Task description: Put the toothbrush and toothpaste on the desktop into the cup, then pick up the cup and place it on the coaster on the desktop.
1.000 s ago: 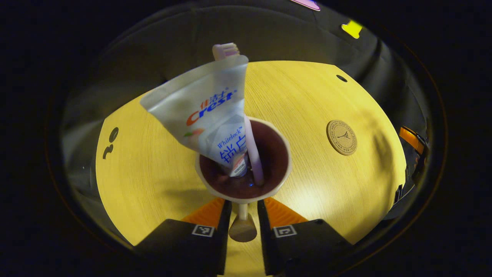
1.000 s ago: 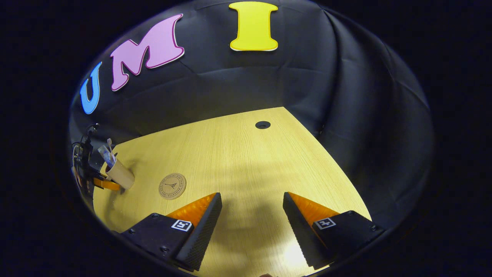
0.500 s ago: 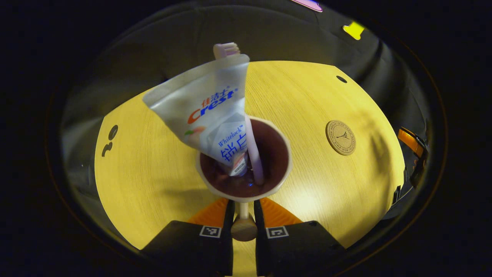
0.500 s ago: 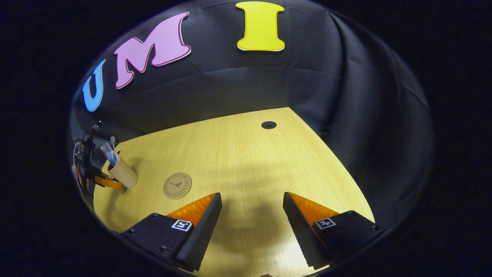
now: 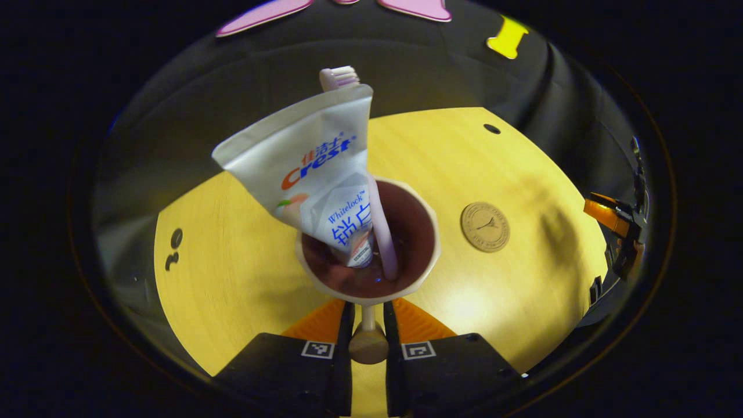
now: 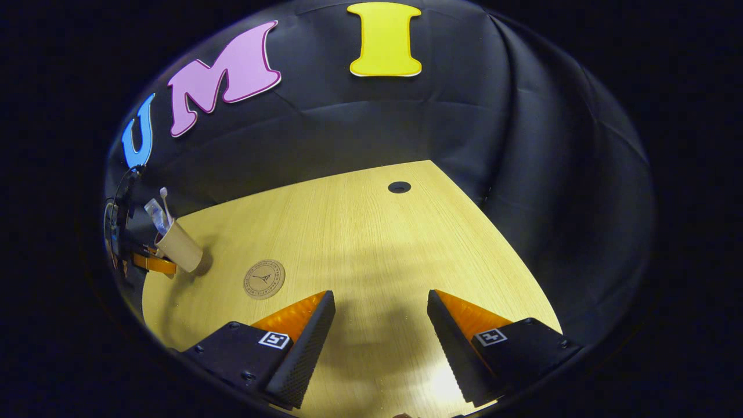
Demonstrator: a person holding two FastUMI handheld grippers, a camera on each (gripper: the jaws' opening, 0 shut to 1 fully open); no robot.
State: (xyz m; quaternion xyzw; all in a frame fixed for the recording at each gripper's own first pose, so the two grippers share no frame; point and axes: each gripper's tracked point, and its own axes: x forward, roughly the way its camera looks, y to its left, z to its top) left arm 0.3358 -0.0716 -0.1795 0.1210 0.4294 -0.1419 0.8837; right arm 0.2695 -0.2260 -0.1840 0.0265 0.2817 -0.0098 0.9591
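Observation:
A beige cup (image 5: 426,255) with a dark inside holds the white toothpaste tube (image 5: 313,168) and the pale pink toothbrush (image 5: 339,76), both leaning up out of it. My left gripper (image 5: 367,307) is shut on the cup's handle (image 5: 367,342). The round cork coaster (image 5: 485,226) lies on the wooden desktop, to the right of the cup and apart from it. In the right gripper view the cup (image 6: 177,247) sits far left, tilted, the coaster (image 6: 264,278) beside it. My right gripper (image 6: 380,302) stands open over bare desktop with nothing between its fingers.
The yellow wooden desktop (image 6: 360,232) has a round cable hole (image 6: 399,187) near its far edge and ends at the black cloth wall. The right gripper (image 5: 615,217) shows small at the far right edge of the left gripper view.
The left gripper's fingers closed on the cup's handle. The cup then rose a little and the left gripper view tipped upward; the coaster sits nearer the cup in that view. The right gripper barely moved.

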